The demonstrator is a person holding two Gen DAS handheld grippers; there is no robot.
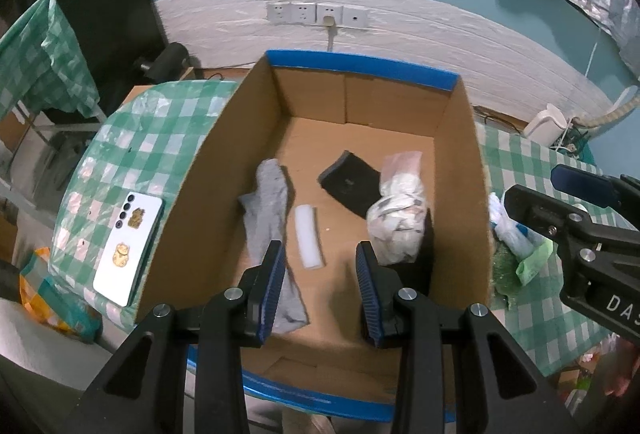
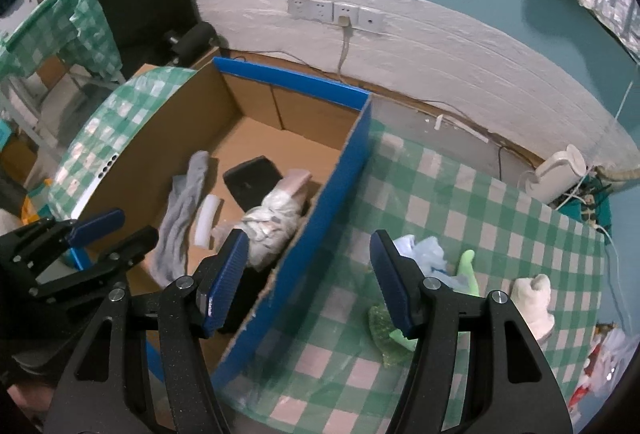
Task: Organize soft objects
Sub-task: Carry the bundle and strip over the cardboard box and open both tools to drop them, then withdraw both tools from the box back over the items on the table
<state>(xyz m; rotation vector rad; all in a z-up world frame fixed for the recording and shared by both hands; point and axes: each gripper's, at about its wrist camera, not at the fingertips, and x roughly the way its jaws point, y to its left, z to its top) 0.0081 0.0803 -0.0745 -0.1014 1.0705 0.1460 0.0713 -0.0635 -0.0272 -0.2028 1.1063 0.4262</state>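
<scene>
An open cardboard box (image 1: 360, 67) with blue-taped rims stands on the checked table. In it lie a grey sock (image 1: 268, 209), a white foam roll (image 1: 309, 240), a black pad (image 1: 352, 185) and a plastic-wrapped bundle (image 1: 400, 218). My left gripper (image 1: 320, 248) hangs over the box's near end, open, with nothing between its pads. My right gripper (image 2: 309, 234) is open too and straddles the box's blue right wall (image 2: 320, 218), holding nothing. Right of the box lie a crumpled clear bag (image 2: 424, 254), a green piece (image 2: 468, 270), a green scrubber (image 2: 384, 330) and a white plush item (image 2: 532, 302).
A white phone (image 1: 128, 250) lies on the green checked cloth (image 1: 140, 153) left of the box. A white jug (image 2: 560, 173) and cables sit at the table's far right corner. Wall sockets (image 1: 316, 13) are behind the box. Another checked table (image 1: 36, 53) stands far left.
</scene>
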